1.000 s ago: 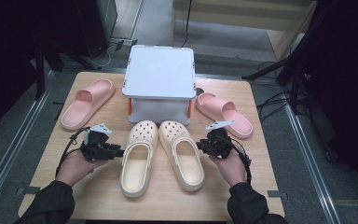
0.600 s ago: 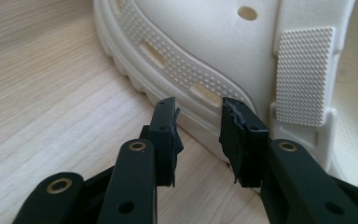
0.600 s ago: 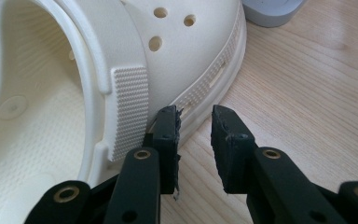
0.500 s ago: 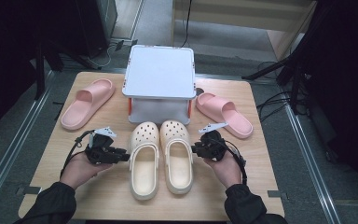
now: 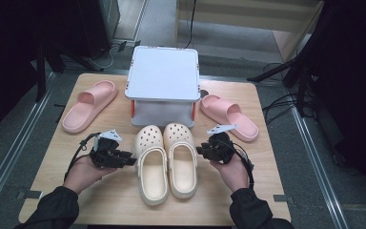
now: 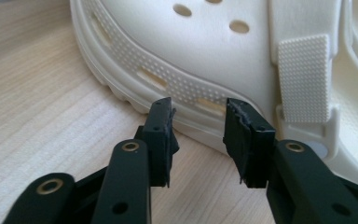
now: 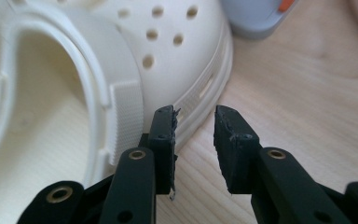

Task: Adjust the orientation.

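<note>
Cream clogs (image 5: 164, 164): two. Pink slides (image 5: 88, 105): two, plus one box (image 5: 163, 85). Left gripper (image 5: 127, 161) and right gripper (image 5: 201, 150) both partly open, just widened, holding nothing.

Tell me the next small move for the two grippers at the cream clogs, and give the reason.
Probably draw both grippers straight back from the clogs. The left clog and right clog lie side by side, toes toward the white box. The left gripper and right gripper have just been opening, with nothing between their jaws, so the pair seems placed.
</note>
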The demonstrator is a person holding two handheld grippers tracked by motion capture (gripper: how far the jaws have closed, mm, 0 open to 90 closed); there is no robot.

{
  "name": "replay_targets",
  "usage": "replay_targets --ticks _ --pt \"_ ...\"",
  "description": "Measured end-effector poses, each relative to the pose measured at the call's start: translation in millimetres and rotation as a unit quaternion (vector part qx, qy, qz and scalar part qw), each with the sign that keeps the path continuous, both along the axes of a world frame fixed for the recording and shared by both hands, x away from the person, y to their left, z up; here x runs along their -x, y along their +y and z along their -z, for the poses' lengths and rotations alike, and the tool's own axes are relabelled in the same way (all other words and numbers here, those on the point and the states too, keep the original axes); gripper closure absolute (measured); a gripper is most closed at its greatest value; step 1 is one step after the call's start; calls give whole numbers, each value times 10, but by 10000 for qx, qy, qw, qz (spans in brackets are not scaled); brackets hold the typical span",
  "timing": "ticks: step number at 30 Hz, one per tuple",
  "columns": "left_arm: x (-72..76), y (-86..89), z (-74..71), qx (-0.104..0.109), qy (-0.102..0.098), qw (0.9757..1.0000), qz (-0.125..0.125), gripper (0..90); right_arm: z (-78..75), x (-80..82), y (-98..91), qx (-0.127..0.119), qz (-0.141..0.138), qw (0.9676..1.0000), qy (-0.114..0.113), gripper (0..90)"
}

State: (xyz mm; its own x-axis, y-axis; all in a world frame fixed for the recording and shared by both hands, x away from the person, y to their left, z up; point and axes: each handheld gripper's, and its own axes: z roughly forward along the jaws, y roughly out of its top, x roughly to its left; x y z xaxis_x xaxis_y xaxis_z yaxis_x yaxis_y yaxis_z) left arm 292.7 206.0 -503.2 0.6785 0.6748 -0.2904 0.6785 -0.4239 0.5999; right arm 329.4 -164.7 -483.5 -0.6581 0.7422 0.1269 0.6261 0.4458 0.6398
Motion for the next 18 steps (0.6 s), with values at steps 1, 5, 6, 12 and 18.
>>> replay_targets --ticks 1,5,6,12,18 --pt "-8 15 -15 49 -14 10000 -35 595 -44 23 -17 -110 55 9999 -59 695" --pt "-51 94 -77 141 -120 9997 -133 625 -253 173 -55 -680 242 9973 -146 683" --pt "-76 134 -102 167 -131 9996 -165 632 -280 203 -42 -704 205 9971 -182 676" --pt "-104 183 -171 355 -176 9988 -273 651 -347 400 153 -655 -129 9973 -305 629" --pt "-149 175 -196 443 -144 9984 -330 638 -358 543 301 -667 -310 9969 -291 602"
